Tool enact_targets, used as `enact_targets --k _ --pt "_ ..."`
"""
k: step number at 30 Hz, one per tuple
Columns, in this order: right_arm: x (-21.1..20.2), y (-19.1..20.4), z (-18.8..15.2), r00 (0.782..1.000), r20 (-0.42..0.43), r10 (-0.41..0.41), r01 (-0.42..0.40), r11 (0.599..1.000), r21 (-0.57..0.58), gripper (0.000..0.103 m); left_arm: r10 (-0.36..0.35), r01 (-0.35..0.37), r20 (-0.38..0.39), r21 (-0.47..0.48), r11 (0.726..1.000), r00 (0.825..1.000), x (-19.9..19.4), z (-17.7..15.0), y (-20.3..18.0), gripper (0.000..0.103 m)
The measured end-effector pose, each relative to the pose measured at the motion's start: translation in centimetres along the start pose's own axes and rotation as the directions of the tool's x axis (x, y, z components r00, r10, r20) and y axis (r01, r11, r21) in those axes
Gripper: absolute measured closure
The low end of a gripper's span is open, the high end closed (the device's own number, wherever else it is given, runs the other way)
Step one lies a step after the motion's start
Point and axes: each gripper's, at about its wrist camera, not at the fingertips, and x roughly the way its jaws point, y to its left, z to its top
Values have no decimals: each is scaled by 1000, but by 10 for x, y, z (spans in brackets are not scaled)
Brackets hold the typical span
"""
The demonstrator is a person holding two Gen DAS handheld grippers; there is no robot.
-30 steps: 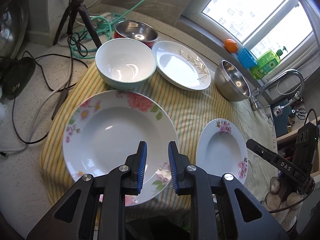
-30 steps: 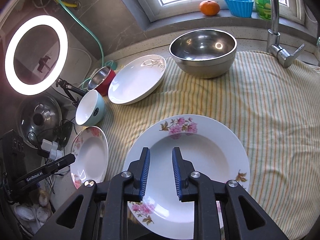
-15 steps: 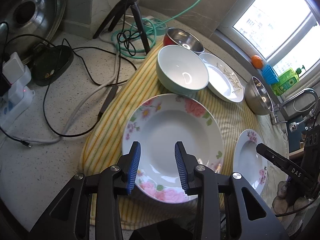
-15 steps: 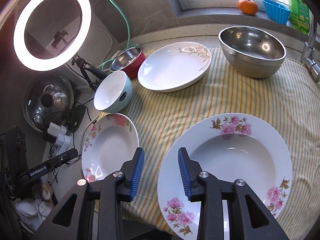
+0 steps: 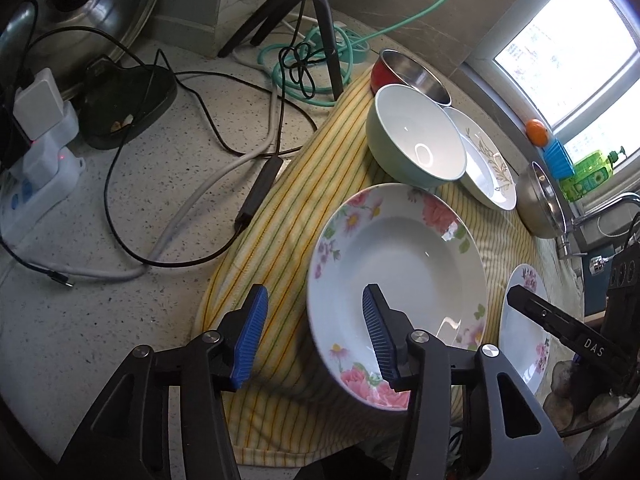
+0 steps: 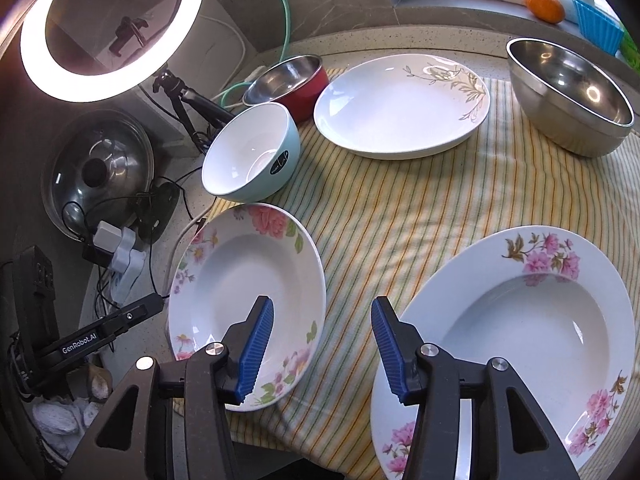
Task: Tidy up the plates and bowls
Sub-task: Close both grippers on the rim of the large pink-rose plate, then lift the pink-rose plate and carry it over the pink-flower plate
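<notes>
Both hand-held grippers wider apart than before, over empty floral plates.

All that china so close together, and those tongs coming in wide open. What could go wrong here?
The near flowered plate seems to hang over the striped cloth's front edge, so a nudge from the open left tongs might tip it off. The mint bowl sits very close to that plate and to the red bowl, so lifting either could clink them.

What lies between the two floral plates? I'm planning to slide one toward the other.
Only bare striped cloth separates the left floral plate from the right floral plate, clearest in the right wrist view.
</notes>
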Motion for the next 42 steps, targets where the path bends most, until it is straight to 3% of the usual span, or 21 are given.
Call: enact_targets --k 16,19,21,26,35,42 --pt "23 8 8 999 -36 -12 11 999 -31 56 -21 21 -24 4 1000 999 15 4 6 55" --pt "27 9 10 999 -41 -10 9 1000 -30 62 -25 25 -29 9 1000 999 18 4 4 58" --pt "30 7 10 999 -48 -6 5 1000 -24 68 -28 28 -33 9 1000 999 20 4 5 60" --pt "34 5 10 998 -66 -3 2 1000 -17 76 -44 43 -51 -3 999 998 26 5 7 82" --pt "38 0 8 995 -93 21 -20 1000 4 86 -50 50 -67 3 999 997 28 2 2 91" --pt "40 1 7 995 -97 22 -21 1000 7 92 -40 41 -62 16 999 997 28 1 1 91"
